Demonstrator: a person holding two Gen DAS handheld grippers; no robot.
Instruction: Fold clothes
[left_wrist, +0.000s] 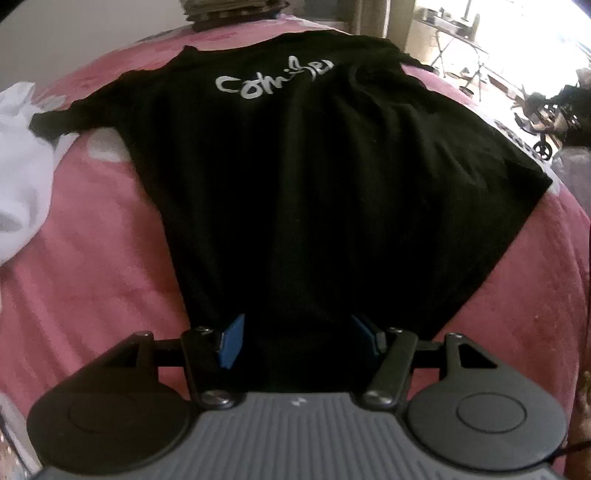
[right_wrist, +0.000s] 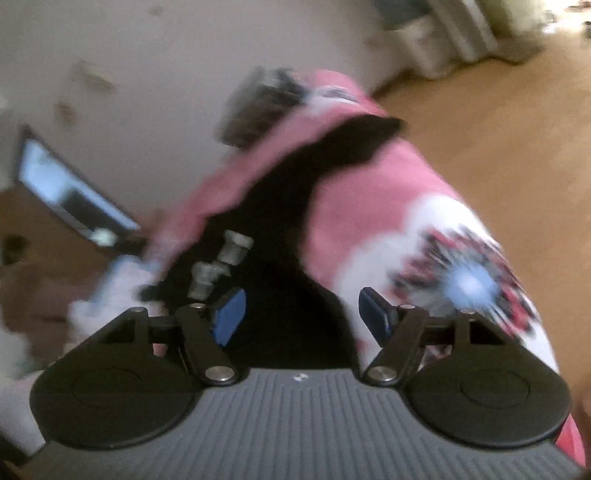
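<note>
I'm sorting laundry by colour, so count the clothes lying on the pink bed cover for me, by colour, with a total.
Black: 1, the black T-shirt with white lettering, spread flat.
White: 1, the white garment bunched at the cover's left edge, only partly in view.
Total: 2, on the pink bed cover.

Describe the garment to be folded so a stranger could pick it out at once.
Look at the pink bedspread that fills the left wrist view. Spread flat across its middle lies the black T-shirt. White handwritten lettering near its far end sets it apart from the crumpled white cloth beside it.
</note>
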